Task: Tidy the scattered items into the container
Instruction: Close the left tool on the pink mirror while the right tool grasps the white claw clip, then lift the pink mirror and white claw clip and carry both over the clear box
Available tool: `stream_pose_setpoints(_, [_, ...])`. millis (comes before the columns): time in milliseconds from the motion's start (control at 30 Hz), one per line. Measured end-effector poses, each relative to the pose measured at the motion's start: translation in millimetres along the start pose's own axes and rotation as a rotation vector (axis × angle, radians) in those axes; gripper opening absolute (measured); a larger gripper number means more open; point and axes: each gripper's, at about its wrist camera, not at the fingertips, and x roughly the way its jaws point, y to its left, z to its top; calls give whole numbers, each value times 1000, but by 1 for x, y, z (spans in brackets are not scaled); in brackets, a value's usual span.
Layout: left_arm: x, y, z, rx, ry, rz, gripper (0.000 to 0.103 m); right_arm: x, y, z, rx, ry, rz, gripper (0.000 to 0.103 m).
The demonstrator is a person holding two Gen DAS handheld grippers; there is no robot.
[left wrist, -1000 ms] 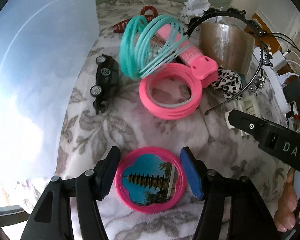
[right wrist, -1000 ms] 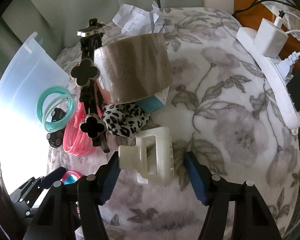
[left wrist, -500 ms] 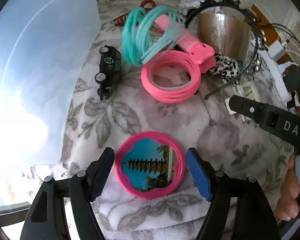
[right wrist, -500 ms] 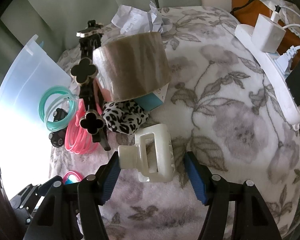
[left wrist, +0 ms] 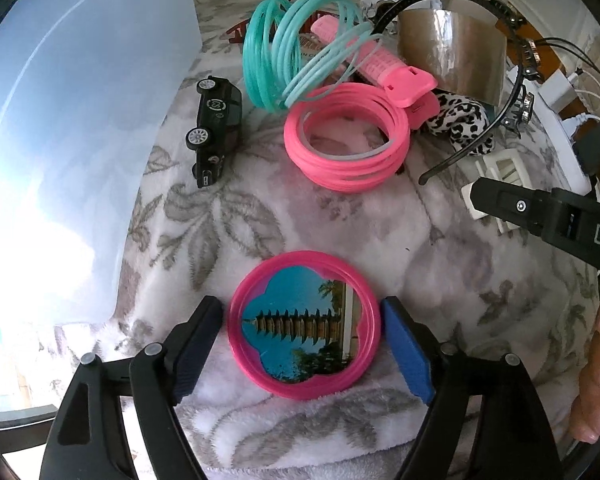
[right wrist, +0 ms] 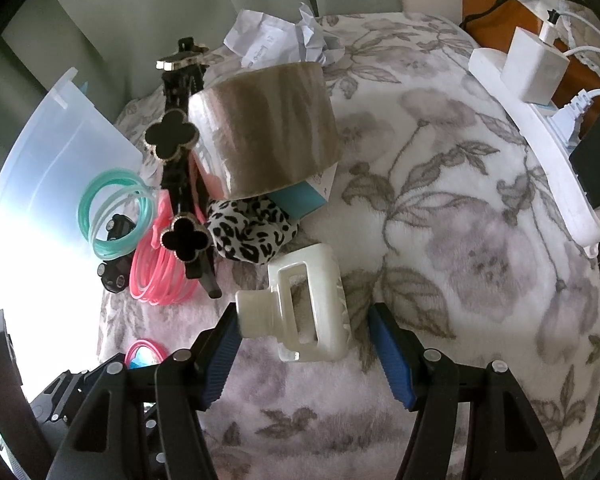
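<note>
1. Straddling the pink round mirror (left wrist: 303,326), my left hand-held gripper (left wrist: 303,340) has its jaws apart, neither pad clearly touching the rim.
2. My right hand-held gripper (right wrist: 303,344) is spread around the white claw clip (right wrist: 300,304) on the floral blanket (right wrist: 452,216).
3. Farther off lie pink bangles (left wrist: 346,136), teal bangles (left wrist: 288,64) and a toy car (left wrist: 216,120).
4. The translucent container (left wrist: 68,120) stands at the left.

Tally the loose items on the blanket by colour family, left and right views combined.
Pink: 3 (mirror, bangles, hair roller)
Teal: 1 (bangles)
Black: 2 (toy car, headband)
White: 1 (claw clip)
Brown: 1 (tape roll)
Total: 8
</note>
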Motion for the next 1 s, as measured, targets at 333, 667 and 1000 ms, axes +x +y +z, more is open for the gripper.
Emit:
stream_pose_setpoints(333, [-20, 5, -18, -9, -24, -13, 74, -8, 5, -3, 6, -14, 8, 55])
stream_pose_setpoints(667, [-49, 7, -33, -11, -64, -31, 74, -13, 31, 5, 5, -54, 13, 55])
stream_pose_setpoints(1000, [-103, 3, -45, 11, -168, -62, 74, -44, 1, 8, -3, -128, -3, 55])
